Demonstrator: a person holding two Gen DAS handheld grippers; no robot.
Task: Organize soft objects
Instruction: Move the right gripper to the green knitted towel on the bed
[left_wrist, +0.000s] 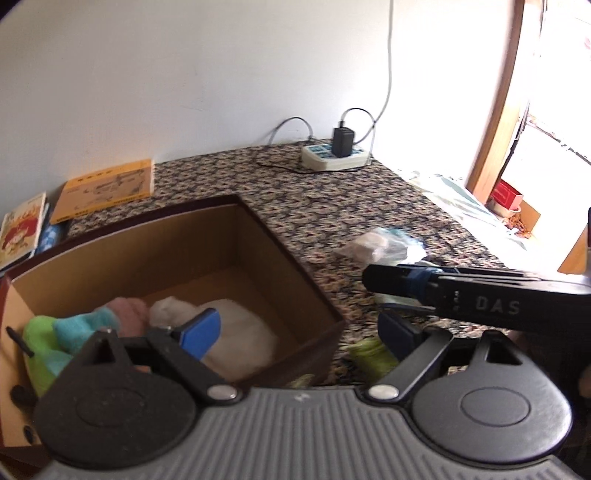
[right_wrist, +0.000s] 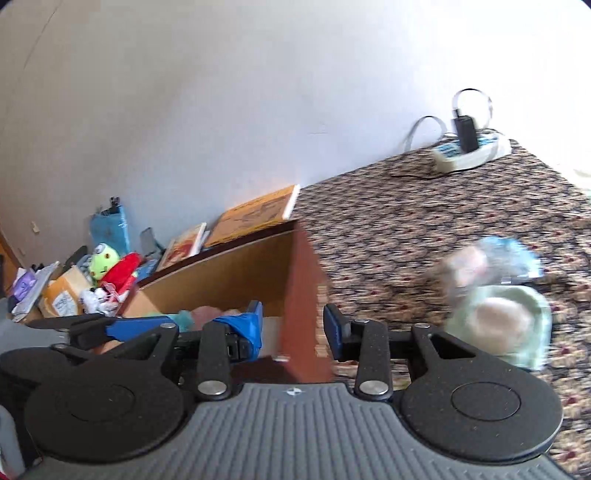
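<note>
On the patterned tabletop (left_wrist: 332, 192) we see a cardboard box (left_wrist: 258, 236) holding soft items: green and teal plush (left_wrist: 62, 336), a pink piece (left_wrist: 127, 308), white fabric (left_wrist: 236, 332). Our left claw (left_wrist: 295, 332) hangs released over the box's corner, nothing between its pads. Our right claw (right_wrist: 293, 328) is released too, empty. Blurry bagged soft items (right_wrist: 495, 295) lie right of the box, apart from it.

A white power strip (left_wrist: 334, 158) and yellow book (left_wrist: 105, 190) lie by the wall.
</note>
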